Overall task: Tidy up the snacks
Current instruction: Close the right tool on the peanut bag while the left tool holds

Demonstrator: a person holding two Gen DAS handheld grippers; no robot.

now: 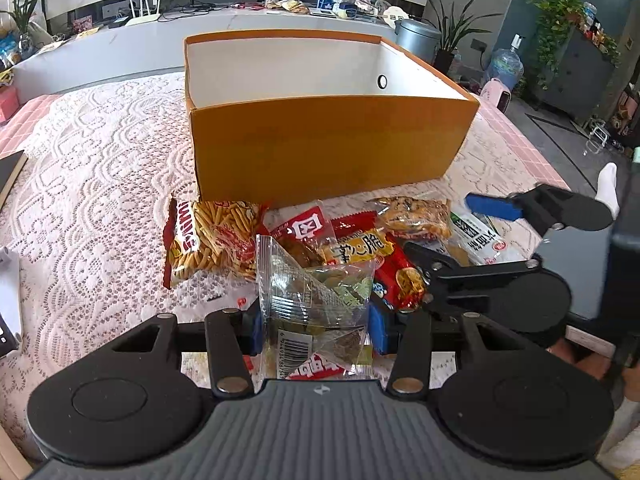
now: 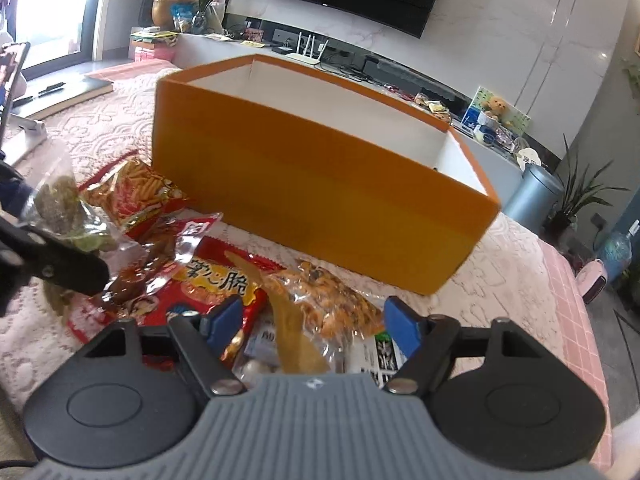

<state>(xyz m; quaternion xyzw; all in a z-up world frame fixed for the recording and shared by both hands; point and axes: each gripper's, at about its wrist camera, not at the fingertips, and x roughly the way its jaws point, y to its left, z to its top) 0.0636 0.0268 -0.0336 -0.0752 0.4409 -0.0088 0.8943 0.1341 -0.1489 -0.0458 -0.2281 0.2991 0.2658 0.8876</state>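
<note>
My left gripper [image 1: 314, 326] is clamped on a clear packet [image 1: 312, 300], lifted clear for boxing; my right gripper [image 2: 310, 320] hangs fingers apart over the snack pile [image 2: 248, 280], gripping nothing; beyond, the orange box [image 1: 320, 148] waits open-topped.

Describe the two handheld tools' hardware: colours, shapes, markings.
Both match: the left tool and right tool have blue pads on black linkage arms with silver pivot pins, round black discs either side, and a ribbed grey body bearing a small white logo. No cables visible.
</note>
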